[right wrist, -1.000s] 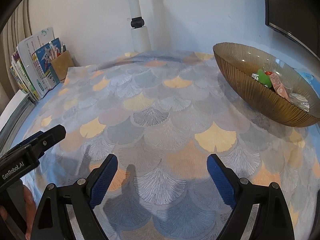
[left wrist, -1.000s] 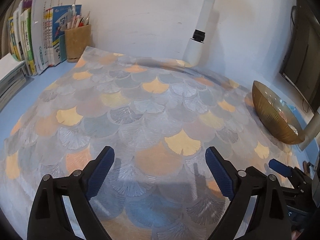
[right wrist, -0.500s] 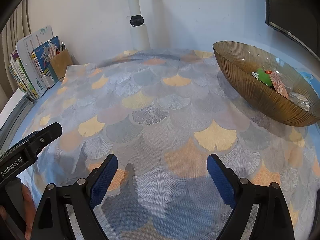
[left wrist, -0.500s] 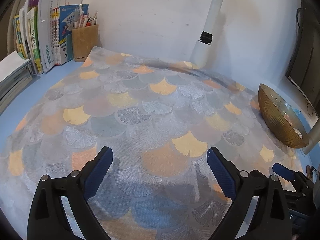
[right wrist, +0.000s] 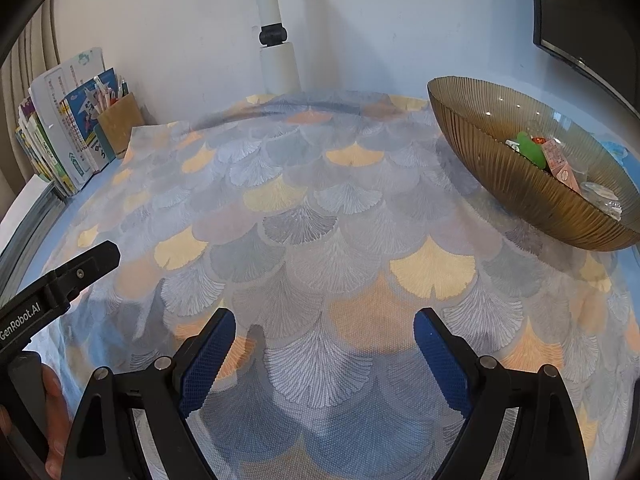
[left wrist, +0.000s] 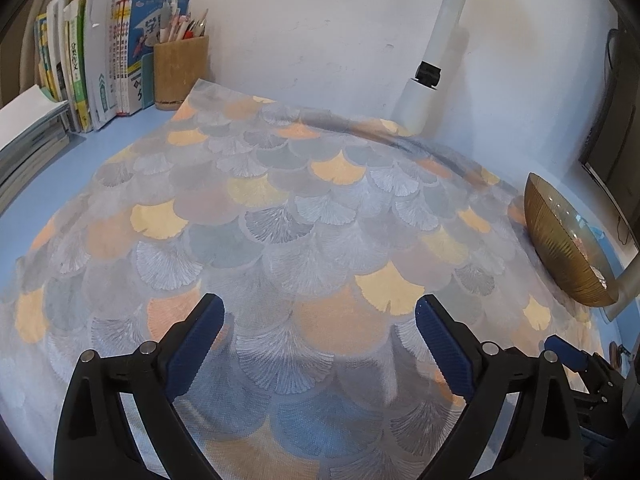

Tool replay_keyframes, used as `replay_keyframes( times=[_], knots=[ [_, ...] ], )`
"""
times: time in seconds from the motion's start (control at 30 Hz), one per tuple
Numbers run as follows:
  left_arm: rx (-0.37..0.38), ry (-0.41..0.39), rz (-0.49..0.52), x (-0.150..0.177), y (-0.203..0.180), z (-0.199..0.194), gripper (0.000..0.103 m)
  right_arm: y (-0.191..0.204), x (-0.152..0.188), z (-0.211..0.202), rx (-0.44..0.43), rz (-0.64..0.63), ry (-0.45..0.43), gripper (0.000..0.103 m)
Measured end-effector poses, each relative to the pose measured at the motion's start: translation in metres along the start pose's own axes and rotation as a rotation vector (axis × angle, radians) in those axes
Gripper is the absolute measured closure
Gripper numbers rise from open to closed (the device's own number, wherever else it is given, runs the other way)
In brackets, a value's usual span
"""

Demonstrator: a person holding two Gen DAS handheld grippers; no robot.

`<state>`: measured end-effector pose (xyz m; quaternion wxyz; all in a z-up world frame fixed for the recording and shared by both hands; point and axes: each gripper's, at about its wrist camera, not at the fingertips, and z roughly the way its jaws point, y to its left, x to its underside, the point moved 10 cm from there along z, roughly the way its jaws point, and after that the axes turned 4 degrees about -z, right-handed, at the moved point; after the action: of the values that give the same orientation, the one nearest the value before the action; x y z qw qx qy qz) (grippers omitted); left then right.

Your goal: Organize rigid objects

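Observation:
A ribbed amber glass bowl (right wrist: 516,176) stands at the right on the fan-patterned mat (right wrist: 320,208). It holds a green object (right wrist: 530,148), a pink carton (right wrist: 560,162) and a clear piece (right wrist: 600,194). The bowl also shows at the right edge of the left wrist view (left wrist: 560,248). My left gripper (left wrist: 320,320) is open and empty above the mat's near part. My right gripper (right wrist: 324,334) is open and empty above the mat, left of and nearer than the bowl. The left gripper's finger shows at the left of the right wrist view (right wrist: 80,268).
A row of books (left wrist: 92,68) and a brown pen holder (left wrist: 180,72) stand at the back left by the wall. A white lamp post (left wrist: 432,60) rises at the back. A stack of papers (left wrist: 28,132) lies at far left. A dark monitor (right wrist: 580,20) is at the upper right.
The left wrist view has shifted so the books and pen holder appear closer to the centre and the bowl lower right. The right gripper has barely moved. Both stay open.

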<state>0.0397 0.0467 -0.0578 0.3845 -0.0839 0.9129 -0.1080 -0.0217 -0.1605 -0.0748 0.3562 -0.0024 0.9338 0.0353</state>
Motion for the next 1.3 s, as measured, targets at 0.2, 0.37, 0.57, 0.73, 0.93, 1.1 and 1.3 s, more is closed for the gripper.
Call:
replay_keyframes(
  times=[0.2, 0.37, 0.57, 0.73, 0.93, 1.1, 1.3],
  knots=[
    [-0.038, -0.004, -0.008, -0.001, 0.005, 0.003, 0.007, 0.000, 0.001, 0.001, 0.000, 0.002, 0.007, 0.013],
    [-0.044, 0.022, 0.012, 0.002, 0.003, 0.007, 0.007, -0.001, 0.001, 0.002, 0.001, 0.002, 0.015, 0.013],
    [-0.061, 0.025, 0.047, 0.004, 0.000, 0.008, 0.007, 0.000, 0.002, 0.004, -0.003, 0.002, 0.025, 0.013],
    [-0.075, 0.027, 0.067, 0.005, -0.002, 0.008, 0.007, 0.000, 0.002, 0.004, -0.004, 0.004, 0.024, 0.013],
    [-0.085, 0.036, 0.071, 0.005, -0.002, 0.010, 0.007, 0.001, 0.003, 0.005, -0.012, 0.004, 0.037, 0.013],
    [-0.101, 0.047, 0.073, 0.007, -0.001, 0.012, 0.007, -0.004, 0.002, 0.004, -0.036, 0.045, 0.029, 0.013],
    [-0.110, 0.051, 0.068, 0.006, 0.000, 0.013, 0.007, -0.002, 0.001, 0.004, -0.035, 0.036, 0.031, 0.013]
  ],
)
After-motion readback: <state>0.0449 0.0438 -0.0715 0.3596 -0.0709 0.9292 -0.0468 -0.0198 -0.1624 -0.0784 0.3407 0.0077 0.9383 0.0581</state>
